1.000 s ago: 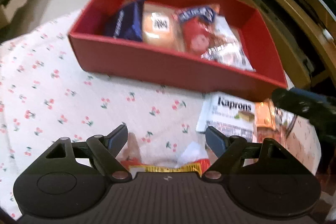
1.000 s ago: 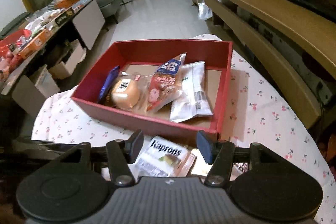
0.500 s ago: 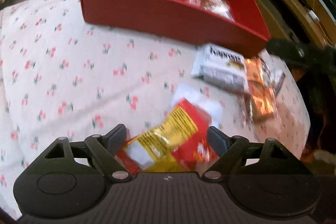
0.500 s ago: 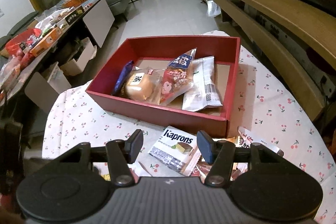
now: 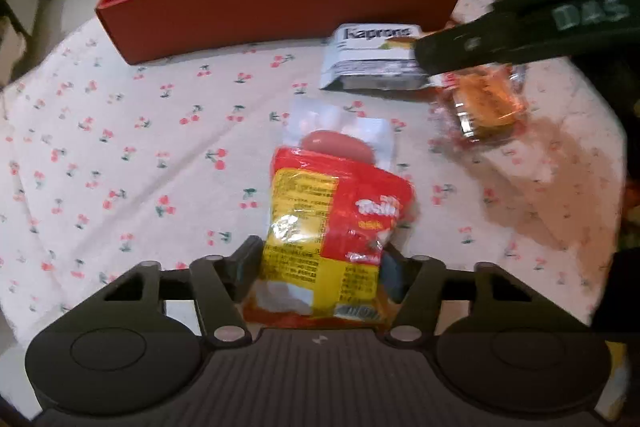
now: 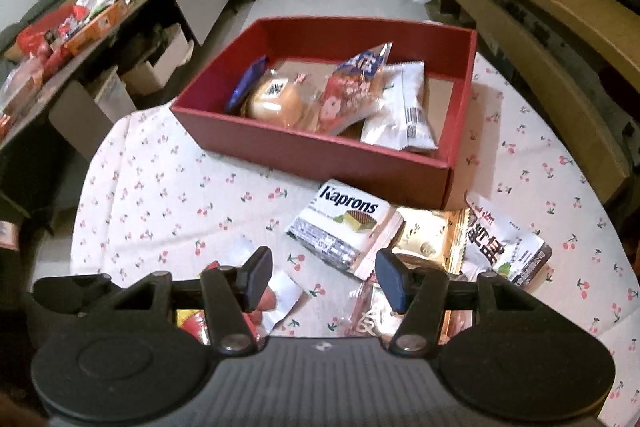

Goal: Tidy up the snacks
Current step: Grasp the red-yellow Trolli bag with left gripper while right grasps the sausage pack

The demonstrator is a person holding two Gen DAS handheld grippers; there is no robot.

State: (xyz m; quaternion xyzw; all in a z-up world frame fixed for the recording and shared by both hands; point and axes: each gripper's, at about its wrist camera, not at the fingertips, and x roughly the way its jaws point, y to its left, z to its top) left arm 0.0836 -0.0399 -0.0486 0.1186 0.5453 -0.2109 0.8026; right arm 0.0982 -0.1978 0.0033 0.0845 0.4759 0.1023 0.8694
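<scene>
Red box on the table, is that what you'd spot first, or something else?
Yes, the red box catches the eye first, at the far side of the cherry-print tablecloth, with a wrapped bun and other snacks inside. Next comes the red and yellow snack packet squeezed between the fingers of the left gripper, whose jaws have just been closing. In front of the box lies a white Kaprons wafer pack.

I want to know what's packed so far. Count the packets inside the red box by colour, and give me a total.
Blue packet: 1
Clear packet with a bun: 1
Red-and-blue packet: 1
White packet: 1
Total in the box: 4
</scene>
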